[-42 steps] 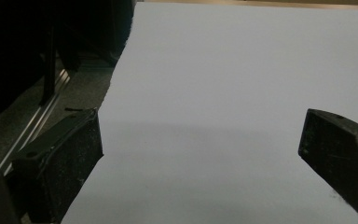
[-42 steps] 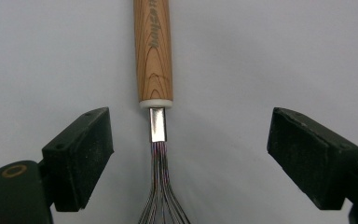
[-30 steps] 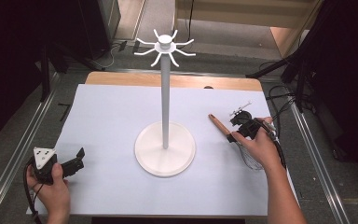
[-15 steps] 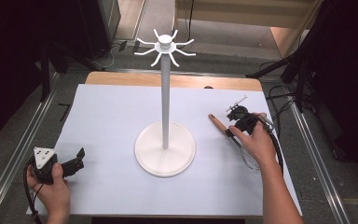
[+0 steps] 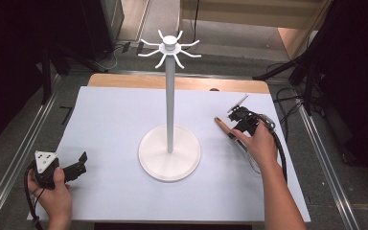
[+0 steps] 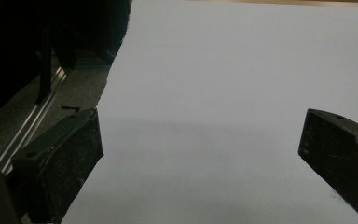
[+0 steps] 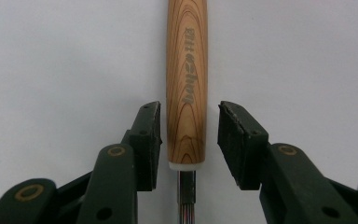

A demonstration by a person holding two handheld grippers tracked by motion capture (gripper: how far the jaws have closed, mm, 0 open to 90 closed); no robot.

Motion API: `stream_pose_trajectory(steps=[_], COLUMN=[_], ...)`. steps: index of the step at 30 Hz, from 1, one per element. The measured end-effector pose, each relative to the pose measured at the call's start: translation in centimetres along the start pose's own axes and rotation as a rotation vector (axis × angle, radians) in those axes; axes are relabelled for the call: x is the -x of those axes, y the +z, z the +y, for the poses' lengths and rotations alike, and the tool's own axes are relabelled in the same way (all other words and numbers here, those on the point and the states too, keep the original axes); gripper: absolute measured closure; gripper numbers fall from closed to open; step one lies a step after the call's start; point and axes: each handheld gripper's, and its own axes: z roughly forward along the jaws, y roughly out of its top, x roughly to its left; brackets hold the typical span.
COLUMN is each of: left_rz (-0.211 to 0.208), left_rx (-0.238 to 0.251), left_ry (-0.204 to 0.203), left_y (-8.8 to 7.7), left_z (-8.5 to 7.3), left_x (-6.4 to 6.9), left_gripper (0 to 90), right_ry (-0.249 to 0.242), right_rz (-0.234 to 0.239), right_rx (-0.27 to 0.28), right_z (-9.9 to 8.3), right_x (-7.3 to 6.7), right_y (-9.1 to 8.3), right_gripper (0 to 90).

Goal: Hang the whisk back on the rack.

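A utensil with a wooden handle (image 7: 186, 70) and a thin metal wire stem lies flat on the white table cover (image 5: 115, 120), to the right of a tall white stand (image 5: 170, 105). My right gripper (image 7: 189, 112) straddles the handle near its stem end. Its jaws have just been closing, and a narrow gap still shows on each side of the wood. In the high view the right gripper (image 5: 236, 128) sits just behind the handle's free tip (image 5: 219, 121). My left gripper (image 5: 80, 166) rests at the front left of the table, open and holding nothing. In its own view the left gripper (image 6: 200, 135) has only bare white cover between its jaws.
The stand has a round base (image 5: 170, 158) at mid-table and a crown of curved hooks (image 5: 170, 46) on top. Metal rails (image 5: 24, 143) run along both sides of the table. A black cable (image 5: 280, 153) trails behind my right hand.
My right hand has edged a little leftward along the utensil. The left hand and its gripper have stayed where they were.
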Motion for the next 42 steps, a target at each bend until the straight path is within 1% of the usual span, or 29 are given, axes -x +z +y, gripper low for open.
stream_pose_trajectory(steps=[1,2,3,4,5,6,7,8,11,13,16,19,20,22,24,25,26,29,30,33,34,35,36,38,39,40,42], left_rz=[0.000,0.000,0.000,-0.001,-0.001,-0.001,-0.001,-0.001,0.001,0.001,0.001,0.001,0.000,0.004,0.008,0.008,0.010,0.013,0.014,0.014,0.011,0.012,0.012,0.014,0.016,0.019,0.017], left_rx=[0.001,0.001,0.001,0.000,0.000,0.000,0.000,0.000,-0.003,-0.004,-0.005,-0.005,-0.007,-0.006,-0.005,-0.005,-0.005,-0.004,-0.005,-0.002,-0.003,-0.003,-0.004,-0.003,-0.003,-0.001,0.002], left_ry=[0.000,-0.001,-0.001,0.000,-0.001,-0.001,-0.002,-0.002,0.001,0.001,0.004,0.006,0.007,0.008,0.005,0.004,0.000,-0.004,0.001,-0.001,-0.004,-0.004,-0.004,-0.003,0.000,0.000,-0.004], left_y=[0.0,0.0,0.0,0.0,0.0,0.0,0.0,0.0,0.0,0.0,0.0,0.1,0.0,0.0,0.0,0.0,0.0,0.1,0.1,0.1,0.0,0.0,0.0,0.0,0.0,0.0,0.0], left_z=[0.0,0.0,0.0,0.0,0.0,0.0,0.0,0.0,0.0,0.0,0.0,0.0,0.0,0.0,0.0,0.0,0.0,0.0,0.0,0.0,0.0,0.0,0.0,0.0,0.0,0.0,0.0], left_x=[0.0,0.0,0.0,0.0,0.0,0.0,0.0,0.0,0.0,0.0,0.0,0.0,0.0,0.0,0.1,0.1,0.0,0.0,0.1,0.1,0.0,0.0,0.0,0.1,0.1,0.1,0.0], left_gripper=[0.1,0.1,0.1,0.1,0.1,0.1,0.1,0.1,0.1,0.1,0.1,0.2,0.2,1.3,5.3,5.3,5.3,5.3,5.3,5.3,5.3,5.3,5.3,5.3,5.3,5.2,4.0], right_ry=[0.002,0.006,0.006,0.018,0.019,0.019,0.033,0.040,0.048,0.059,0.074,0.075,0.088,0.092,0.090,0.091,0.077,0.078,0.080,0.072,0.077,0.073,0.081,0.088,0.089,0.083,0.078], right_rz=[-0.003,-0.014,-0.014,-0.016,-0.011,-0.011,-0.009,0.001,0.011,0.019,0.009,-0.006,-0.002,0.000,0.002,-0.001,-0.009,-0.006,0.002,0.001,-0.014,-0.028,-0.025,-0.024,-0.029,-0.030,-0.023], right_rx=[0.004,-0.008,-0.008,-0.016,-0.021,-0.021,-0.038,-0.045,-0.057,-0.086,-0.117,-0.154,-0.167,-0.171,-0.170,-0.168,-0.158,-0.152,-0.131,-0.115,-0.101,-0.075,-0.059,-0.002,0.015,0.044,0.093], right_z=[0.0,0.1,0.1,0.2,0.3,0.3,0.4,0.4,0.6,0.7,1.0,1.6,1.8,1.8,1.8,1.8,1.7,1.5,1.3,1.1,1.0,0.8,0.7,0.5,0.4,0.2,0.0], right_x=[-0.1,-0.2,-0.2,-0.2,-0.2,-0.2,-0.1,0.0,0.2,0.1,0.0,-0.2,-0.2,-0.2,-0.1,-0.2,-0.2,-0.3,-0.1,-0.1,-0.1,0.0,0.0,-0.1,-0.2,-0.3,-0.7], right_y=[0.2,0.5,0.5,0.6,0.9,0.9,1.0,1.1,1.3,1.5,1.7,1.8,1.8,1.8,1.9,1.8,1.8,1.7,1.7,1.6,1.4,1.1,0.8,-0.3,-0.7,-1.2,-2.1], right_gripper=[60.5,60.9,60.9,61.6,64.5,64.5,67.8,68.6,69.0,68.5,68.7,69.0,69.0,69.1,69.3,69.5,69.9,70.2,70.3,70.3,70.3,70.3,70.3,70.3,70.3,70.3,70.4])
